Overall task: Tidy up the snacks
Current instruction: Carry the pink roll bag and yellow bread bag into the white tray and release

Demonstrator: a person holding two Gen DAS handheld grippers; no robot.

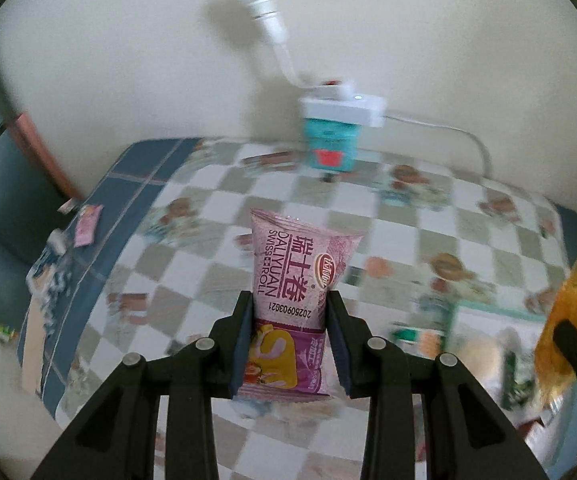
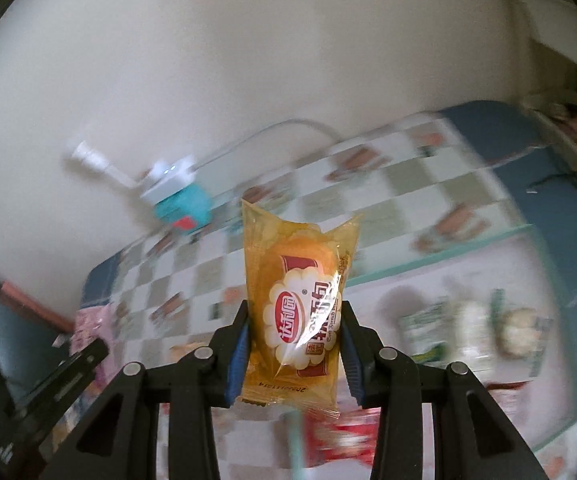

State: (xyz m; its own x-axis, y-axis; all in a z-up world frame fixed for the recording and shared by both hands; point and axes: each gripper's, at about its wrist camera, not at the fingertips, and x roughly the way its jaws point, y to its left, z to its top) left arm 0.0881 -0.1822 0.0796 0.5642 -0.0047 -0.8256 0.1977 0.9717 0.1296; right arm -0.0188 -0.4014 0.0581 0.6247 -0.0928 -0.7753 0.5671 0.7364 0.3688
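Observation:
A purple Swiss roll packet (image 1: pixel 294 280) stands upright between the blue pads of my left gripper (image 1: pixel 290 300), which is shut on it above the checked tablecloth (image 1: pixel 216 240). My right gripper (image 2: pixel 294 312) is shut on a yellow cake packet (image 2: pixel 300 300), also held upright in the air. At the right edge of the left wrist view, that yellow cake packet (image 1: pixel 564 328) shows again in the other gripper. In the right wrist view the purple Swiss roll packet (image 2: pixel 92 328) and part of the left gripper appear low at the left.
A teal box with a white lamp base (image 1: pixel 336 128) stands at the table's far edge by the wall. A white bin with a teal rim (image 2: pixel 440 256) holds several snack packets at the right. Small pink packets (image 1: pixel 86 224) lie near the table's left edge.

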